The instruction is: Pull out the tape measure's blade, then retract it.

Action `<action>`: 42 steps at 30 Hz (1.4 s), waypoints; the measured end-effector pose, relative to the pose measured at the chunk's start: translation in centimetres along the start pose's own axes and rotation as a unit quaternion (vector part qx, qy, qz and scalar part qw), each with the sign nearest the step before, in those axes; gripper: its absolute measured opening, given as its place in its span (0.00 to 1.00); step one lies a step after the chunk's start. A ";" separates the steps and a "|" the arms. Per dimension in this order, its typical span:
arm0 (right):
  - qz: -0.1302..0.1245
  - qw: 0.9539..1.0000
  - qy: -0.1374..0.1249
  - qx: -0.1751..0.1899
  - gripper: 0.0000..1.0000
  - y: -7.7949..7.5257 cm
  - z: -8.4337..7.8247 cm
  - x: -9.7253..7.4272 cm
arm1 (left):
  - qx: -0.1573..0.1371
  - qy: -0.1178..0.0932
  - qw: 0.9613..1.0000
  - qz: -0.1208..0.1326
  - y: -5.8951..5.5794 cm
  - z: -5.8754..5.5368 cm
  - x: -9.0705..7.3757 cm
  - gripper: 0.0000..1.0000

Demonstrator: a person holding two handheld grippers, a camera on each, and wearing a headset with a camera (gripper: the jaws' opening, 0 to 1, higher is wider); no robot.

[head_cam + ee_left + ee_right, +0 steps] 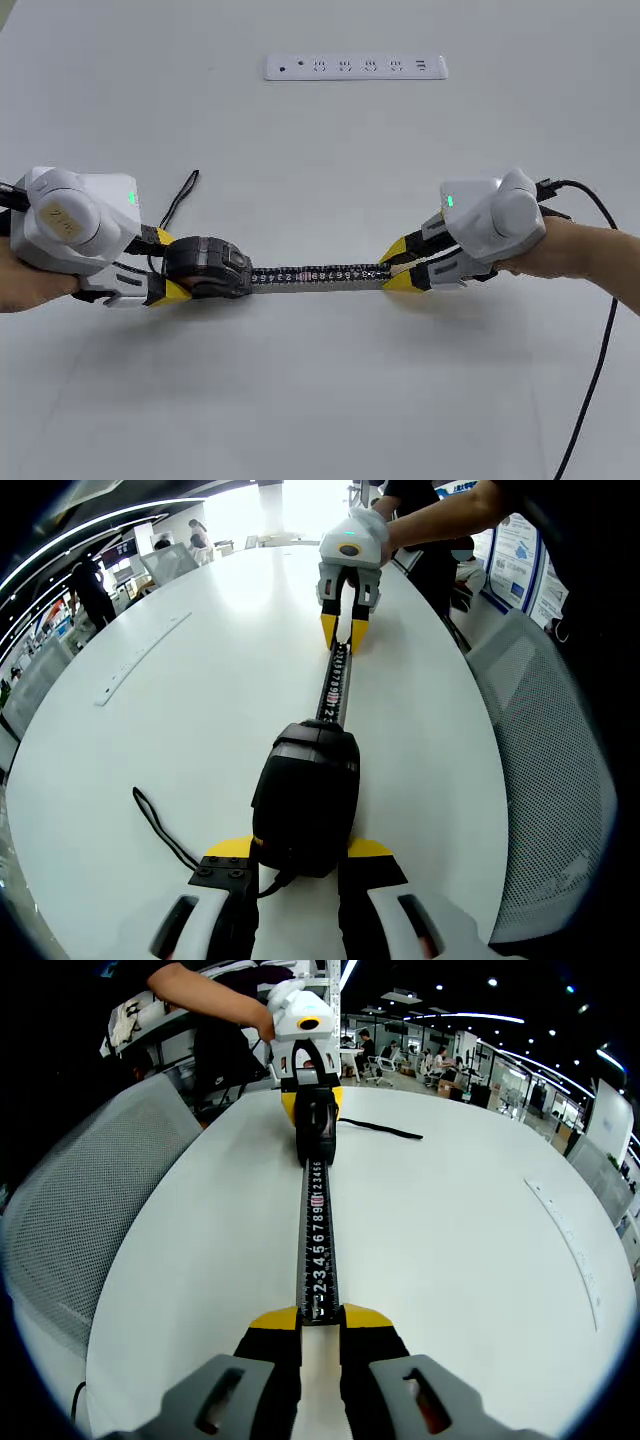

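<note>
A black tape measure case (208,267) lies on the white table, and my left gripper (172,265) is shut on it. In the left gripper view the case (308,792) sits between the yellow fingertips. The dark numbered blade (317,274) runs out rightward from the case, about a hand's length, to my right gripper (398,267), which is shut on the blade's end. In the right gripper view the blade (317,1247) stretches straight away to the case (316,1123). The right gripper (345,632) appears far off in the left gripper view. A black wrist strap (178,199) trails behind the case.
A white power strip (356,67) lies flat at the far side of the table. A black cable (594,340) hangs from the right gripper toward the near edge. A grey mesh chair (553,780) stands beside the table. People stand in the room beyond.
</note>
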State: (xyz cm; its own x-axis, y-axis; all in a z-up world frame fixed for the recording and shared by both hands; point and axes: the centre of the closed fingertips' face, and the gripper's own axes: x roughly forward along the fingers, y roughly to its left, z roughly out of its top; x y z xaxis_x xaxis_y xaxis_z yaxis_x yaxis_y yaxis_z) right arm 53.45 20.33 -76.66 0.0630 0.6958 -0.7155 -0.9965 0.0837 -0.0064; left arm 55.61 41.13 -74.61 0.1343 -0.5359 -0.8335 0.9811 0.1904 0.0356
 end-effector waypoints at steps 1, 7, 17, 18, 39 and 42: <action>0.000 1.000 0.000 0.000 0.12 0.0 0.0 0.0 | 0.000 0.000 1.000 0.000 0.0 0.0 0.0 0.27; -0.002 1.000 0.003 0.000 0.12 0.0 -0.4 -0.6 | 0.000 0.000 1.000 0.000 -0.1 0.0 0.0 0.27; -0.005 1.000 0.012 0.005 0.12 -0.1 -1.7 -1.6 | -0.001 -0.001 1.000 0.000 -0.1 0.0 -0.1 0.27; -0.006 1.000 0.013 0.005 0.12 -0.1 -1.8 -1.7 | -0.001 -0.001 1.000 0.000 -0.1 0.0 -0.1 0.27; -0.014 0.999 0.034 0.014 0.12 -0.4 -4.1 -4.0 | 0.001 0.000 1.000 -0.001 0.1 0.0 0.0 0.27; -0.017 0.999 0.037 0.015 0.12 -0.4 -4.4 -4.3 | 0.003 0.000 1.000 -0.002 0.1 0.0 0.0 0.27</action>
State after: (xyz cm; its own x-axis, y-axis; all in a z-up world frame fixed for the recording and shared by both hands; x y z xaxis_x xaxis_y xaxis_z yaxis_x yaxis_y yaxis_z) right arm 53.33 14.19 -76.68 0.0912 0.6379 -0.7647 -0.9917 0.1280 -0.0115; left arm 55.75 41.15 -74.65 0.1300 -0.5360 -0.8341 0.9823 0.1840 0.0349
